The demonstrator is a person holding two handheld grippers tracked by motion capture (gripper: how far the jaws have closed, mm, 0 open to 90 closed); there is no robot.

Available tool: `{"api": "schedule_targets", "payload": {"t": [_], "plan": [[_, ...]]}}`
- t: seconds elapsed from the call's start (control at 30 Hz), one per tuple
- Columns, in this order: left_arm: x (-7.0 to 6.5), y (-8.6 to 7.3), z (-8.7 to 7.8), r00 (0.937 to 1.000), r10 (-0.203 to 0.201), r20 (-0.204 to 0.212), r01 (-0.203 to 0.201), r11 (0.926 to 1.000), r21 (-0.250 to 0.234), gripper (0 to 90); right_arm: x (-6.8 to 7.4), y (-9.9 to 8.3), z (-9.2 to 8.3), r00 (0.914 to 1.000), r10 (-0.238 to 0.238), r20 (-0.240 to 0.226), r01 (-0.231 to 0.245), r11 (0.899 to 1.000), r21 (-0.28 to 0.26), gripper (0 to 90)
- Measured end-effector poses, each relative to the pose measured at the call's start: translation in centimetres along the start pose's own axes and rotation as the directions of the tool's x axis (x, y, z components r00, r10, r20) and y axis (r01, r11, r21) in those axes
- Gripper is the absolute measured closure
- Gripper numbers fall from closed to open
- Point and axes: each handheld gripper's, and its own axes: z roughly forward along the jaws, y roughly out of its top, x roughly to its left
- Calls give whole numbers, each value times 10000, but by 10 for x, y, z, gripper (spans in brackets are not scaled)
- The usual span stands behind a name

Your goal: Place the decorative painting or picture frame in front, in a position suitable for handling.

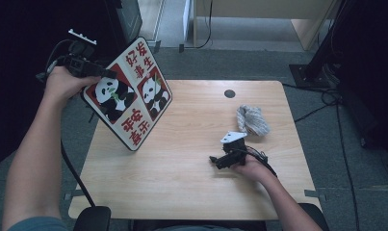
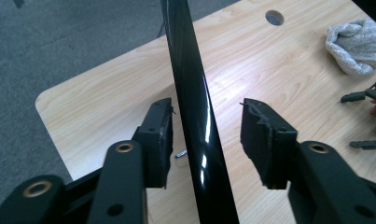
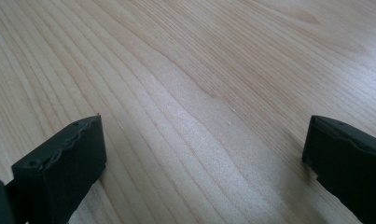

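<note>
Upper left of frame: left gripper, jaws narrowed but not yet pinching, straddles the stiff, glossy, slippery panda board edge; right gripper wide, empty.

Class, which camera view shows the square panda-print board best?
The high view: the square panda-print board shows its whole printed face, two pandas and red characters, tilted up at the left claw. The left gripper view shows it edge-on as a glossy black strip between open jaws. The right gripper view looks at the wooden table.
</note>
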Motion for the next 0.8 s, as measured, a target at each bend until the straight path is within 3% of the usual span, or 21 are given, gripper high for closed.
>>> {"api": "schedule_targets", "payload": {"t": [0.03, 0.43, 0.53, 0.8], "plan": [[0, 1, 1, 10000, -34, 20, 34, 10000, 84, 591, 0, 0, 0, 10000, 0, 0, 0, 10000, 1, 0], [3, 14, 11, 9999, 24, 114, -36, 9950, 1000, 673, 0, 0, 0, 10000, -32, -1, 32, 10000, -9, 0], [5, 16, 14, 9996, -43, 268, 7, 9915, 1301, 733, 0, 0, 0, 10000, -23, 0, 23, 10000, -12, 0], [7, 19, 16, 9950, -834, 548, 735, 9839, 1626, 781, 0, 0, 0, 10000, -24, 5, 24, 10000, -15, 0]]}}
